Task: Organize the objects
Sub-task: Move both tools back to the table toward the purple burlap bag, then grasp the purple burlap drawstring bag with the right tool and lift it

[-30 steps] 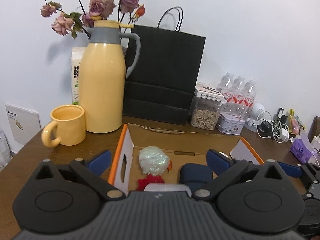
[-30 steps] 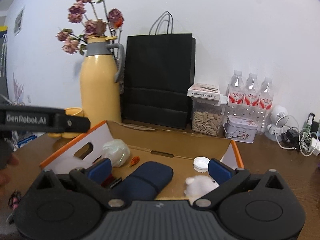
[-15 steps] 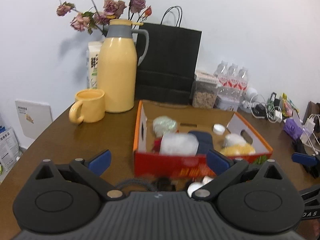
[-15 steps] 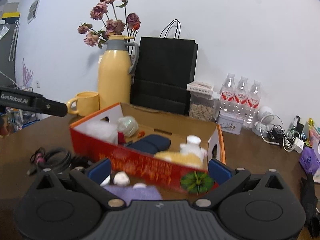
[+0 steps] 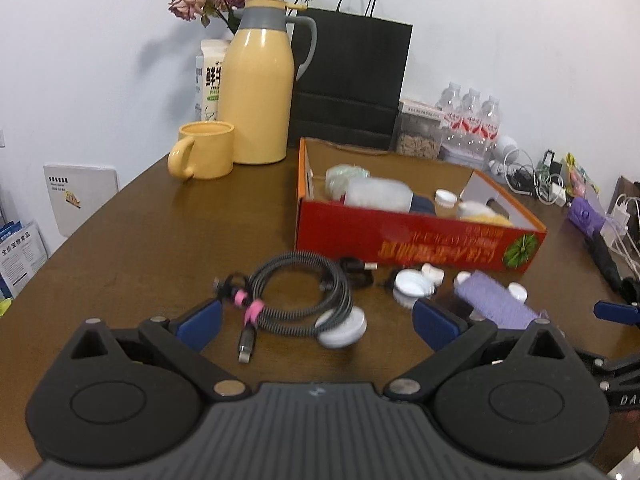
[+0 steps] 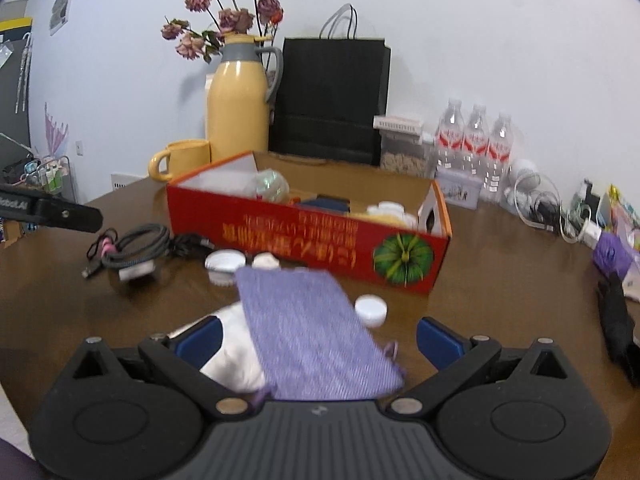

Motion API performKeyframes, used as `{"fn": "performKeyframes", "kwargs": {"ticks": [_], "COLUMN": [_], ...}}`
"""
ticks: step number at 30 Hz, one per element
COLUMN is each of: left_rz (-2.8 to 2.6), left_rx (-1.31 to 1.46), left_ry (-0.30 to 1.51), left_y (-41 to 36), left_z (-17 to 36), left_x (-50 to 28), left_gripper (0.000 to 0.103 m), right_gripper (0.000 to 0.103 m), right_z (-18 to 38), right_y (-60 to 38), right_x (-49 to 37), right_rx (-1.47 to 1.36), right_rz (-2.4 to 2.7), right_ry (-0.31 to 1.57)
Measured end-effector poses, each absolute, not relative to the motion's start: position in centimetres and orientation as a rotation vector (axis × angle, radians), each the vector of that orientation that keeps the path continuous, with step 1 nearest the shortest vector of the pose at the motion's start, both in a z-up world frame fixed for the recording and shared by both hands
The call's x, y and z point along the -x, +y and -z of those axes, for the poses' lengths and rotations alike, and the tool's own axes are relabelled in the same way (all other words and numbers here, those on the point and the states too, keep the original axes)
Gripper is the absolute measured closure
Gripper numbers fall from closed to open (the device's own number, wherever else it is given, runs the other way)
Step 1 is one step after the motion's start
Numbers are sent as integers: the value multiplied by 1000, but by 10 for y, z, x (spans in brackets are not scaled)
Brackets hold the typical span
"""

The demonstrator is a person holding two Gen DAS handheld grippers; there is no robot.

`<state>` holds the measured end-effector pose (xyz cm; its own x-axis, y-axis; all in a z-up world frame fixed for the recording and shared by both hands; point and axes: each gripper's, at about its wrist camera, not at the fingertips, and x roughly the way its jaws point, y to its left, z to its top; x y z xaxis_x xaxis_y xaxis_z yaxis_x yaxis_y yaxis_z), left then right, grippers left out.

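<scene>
Left gripper spread wide, empty; the coiled cable lies between its fingers. Right gripper likewise wide, empty, the purple cloth between its fingers (a white item partly beneath). Red box ahead. Risk, in my judgement: closing on the cable's loose loops may snag or drag the white puck.
</scene>
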<state>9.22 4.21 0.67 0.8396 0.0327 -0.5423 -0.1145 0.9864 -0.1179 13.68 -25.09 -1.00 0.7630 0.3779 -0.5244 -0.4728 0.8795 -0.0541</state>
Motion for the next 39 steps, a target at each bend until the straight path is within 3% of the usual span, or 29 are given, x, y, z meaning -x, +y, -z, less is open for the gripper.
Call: {"fn": "performKeyframes", "kwargs": {"ticks": [16,21,23,27,28,32,39], "left_rz": [-109,-123,-123,-114,-111,-105,-90], "left_rx": [185,208,210,207,205,204,198], "left_ry": [571,562,563,573,575,583,592], "left_y": [57,65,65,62,62,59,52], "left_z": [0,-1,0,1,2,4,8], "left_x": [-77,-72,-71,-72,-72,-73,-74], "left_gripper": [0,0,0,0,0,0,0], "right_gripper": [1,21,40,51,61,78,88], "right_z": [39,42,42,42,41,37,26], "right_y": [-236,-247,-252,-255,-255,-257,-261], "right_x": [-218,-218,-216,-208,-206,-196,-174], "right_rx": [89,-5,-45,-53,-47,-43,-13], "right_rz": [-577,-598,-624,-624,-617,-596,-524], "right_ry": [690,684,678,644,631,582,437]}}
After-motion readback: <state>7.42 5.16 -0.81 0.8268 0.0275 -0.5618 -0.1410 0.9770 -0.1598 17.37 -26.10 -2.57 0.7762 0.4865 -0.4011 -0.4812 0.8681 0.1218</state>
